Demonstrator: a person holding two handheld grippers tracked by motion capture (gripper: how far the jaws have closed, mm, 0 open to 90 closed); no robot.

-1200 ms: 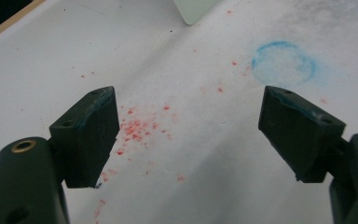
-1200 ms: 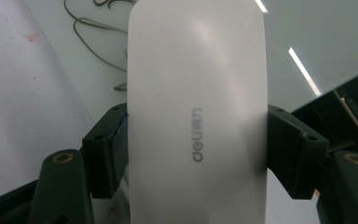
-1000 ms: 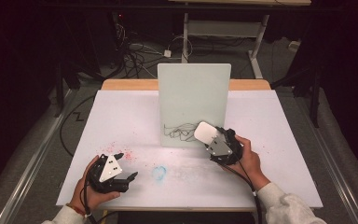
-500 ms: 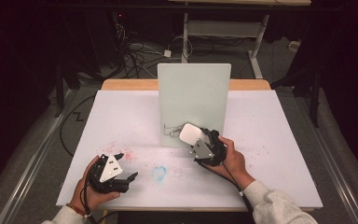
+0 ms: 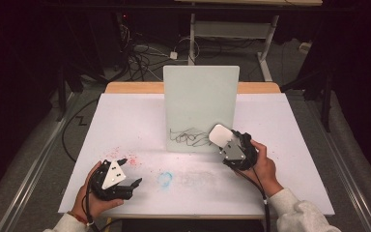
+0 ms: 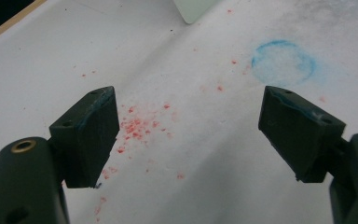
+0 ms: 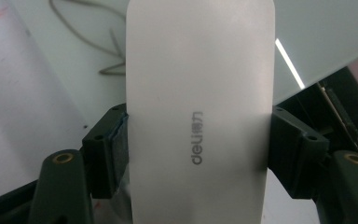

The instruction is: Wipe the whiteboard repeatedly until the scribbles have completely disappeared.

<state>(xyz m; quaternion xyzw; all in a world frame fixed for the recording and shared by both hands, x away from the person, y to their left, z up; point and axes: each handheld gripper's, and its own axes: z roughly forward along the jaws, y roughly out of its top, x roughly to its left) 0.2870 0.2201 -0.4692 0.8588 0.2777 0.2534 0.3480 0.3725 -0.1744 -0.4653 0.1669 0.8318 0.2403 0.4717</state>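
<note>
A white board [image 5: 200,99] stands upright at the middle of the table, with a dark scribble [image 5: 187,137] low on its face. My right gripper [image 5: 228,146] is shut on a white eraser [image 5: 219,135] marked "deli" [image 7: 198,93], which is pressed against the board's lower right part beside the scribble [image 7: 98,51]. Both jaws clamp the eraser's sides in the right gripper view. My left gripper [image 5: 131,172] rests open near the front left of the table, nothing between its jaws [image 6: 186,135].
The white table top [image 5: 125,121] carries red specks [image 6: 140,126] by the left gripper and a blue ring stain [image 5: 164,179] at front centre. Cables and table legs lie on the dark floor beyond the far edge.
The right gripper swept the eraser left along the board's lower part, then back to the right. The left gripper stayed put.
</note>
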